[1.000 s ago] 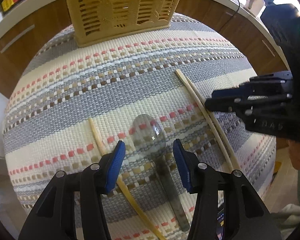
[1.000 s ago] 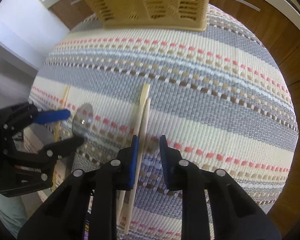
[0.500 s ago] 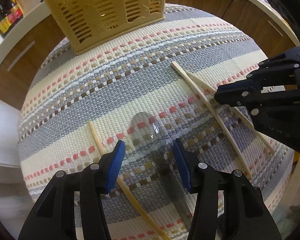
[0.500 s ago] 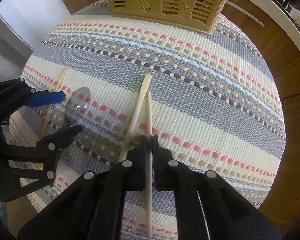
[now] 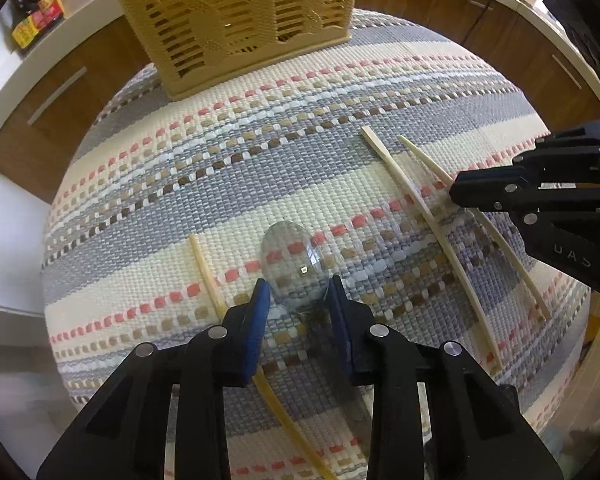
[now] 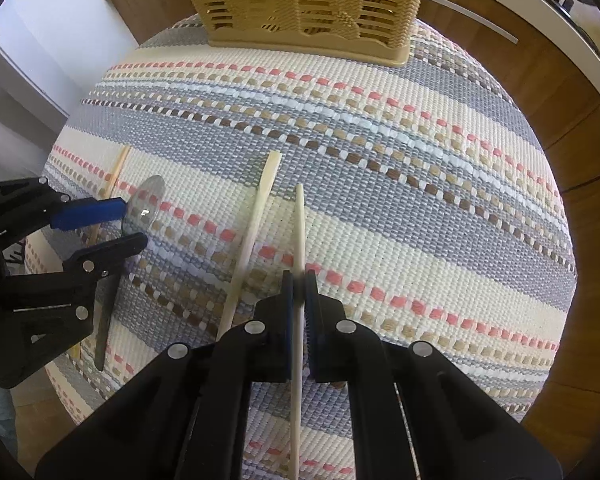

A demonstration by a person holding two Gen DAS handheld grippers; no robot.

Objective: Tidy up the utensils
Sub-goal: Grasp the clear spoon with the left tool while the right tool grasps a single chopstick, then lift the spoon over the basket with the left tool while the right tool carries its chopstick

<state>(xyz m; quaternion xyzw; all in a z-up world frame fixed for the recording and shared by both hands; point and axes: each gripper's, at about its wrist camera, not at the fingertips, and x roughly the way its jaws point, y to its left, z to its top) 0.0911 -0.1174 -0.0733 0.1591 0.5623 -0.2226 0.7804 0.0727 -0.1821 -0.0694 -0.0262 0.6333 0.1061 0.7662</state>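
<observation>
- Lying on a woven striped mat (image 5: 340, 168) of cream, grey and coral bands are all the loose utensils, with a tan slatted plastic utensil basket (image 5: 236, 20) standing at the mat's far edge.
- The left gripper (image 5: 298, 300), black with blue pads, points steeply down over a clear plastic spoon (image 5: 296, 260); its jaws are closing, one on each side of the spoon's neck just below the bowl, and the pads do not yet visibly press on it.
- The spoon's bowl lies flat on the mat ahead of the fingertips, while its handle runs back under the gripper; in the right wrist view the handle shows as a dark strip below the left gripper's fingers.
- A thin yellowish chopstick (image 5: 208, 276) lies just left of the spoon, passing under the left finger.
- The right gripper (image 6: 299, 284) is clamped tight on a pale wooden chopstick (image 6: 299, 224), which runs straight between its blue pads, one end reaching forward over the mat and the other end back beneath the gripper.
- A second pale wooden chopstick (image 6: 256, 216) lies loose on the mat just left of the held one, angled slightly away from it, not touching the pads.
- Wooden cabinet fronts (image 5: 64, 96) under a white counter curve around behind the mat.
</observation>
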